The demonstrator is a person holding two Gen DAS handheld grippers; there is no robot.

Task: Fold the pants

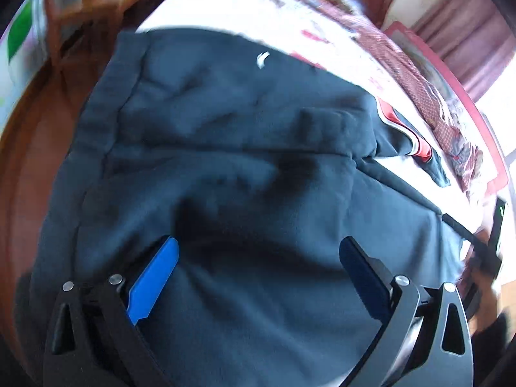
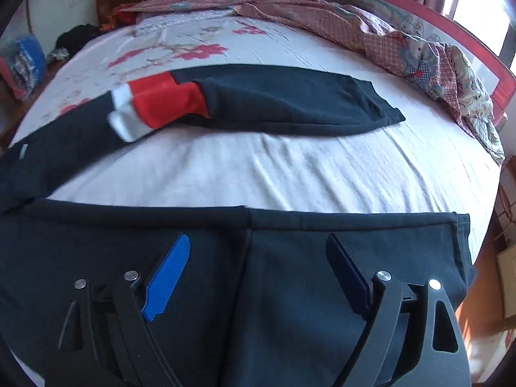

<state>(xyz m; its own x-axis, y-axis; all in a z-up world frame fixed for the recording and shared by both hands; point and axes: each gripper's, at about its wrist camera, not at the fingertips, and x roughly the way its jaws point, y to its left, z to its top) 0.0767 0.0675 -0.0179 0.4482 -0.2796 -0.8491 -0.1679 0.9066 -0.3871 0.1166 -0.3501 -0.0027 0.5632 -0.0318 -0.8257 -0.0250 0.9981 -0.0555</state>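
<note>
Left wrist view: the left gripper [image 1: 258,258] hovers, jaws apart and empty, over the dark pants [image 1: 225,161] spread on the bed [image 1: 225,6], ready to pinch. Right wrist view: the right gripper [image 2: 258,258], jaws wide, holds nothing above the near leg, positioned for 1 fold.

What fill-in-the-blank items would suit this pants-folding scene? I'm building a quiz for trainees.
1. The dark pants lie on a ____.
2. The jaws of the right hand-held gripper are ____.
3. The far pant leg has a white and ____ patch.
4. A checked quilt is bunched along the bed's ____ edge.

Missing words: bed; open; red; far
</note>
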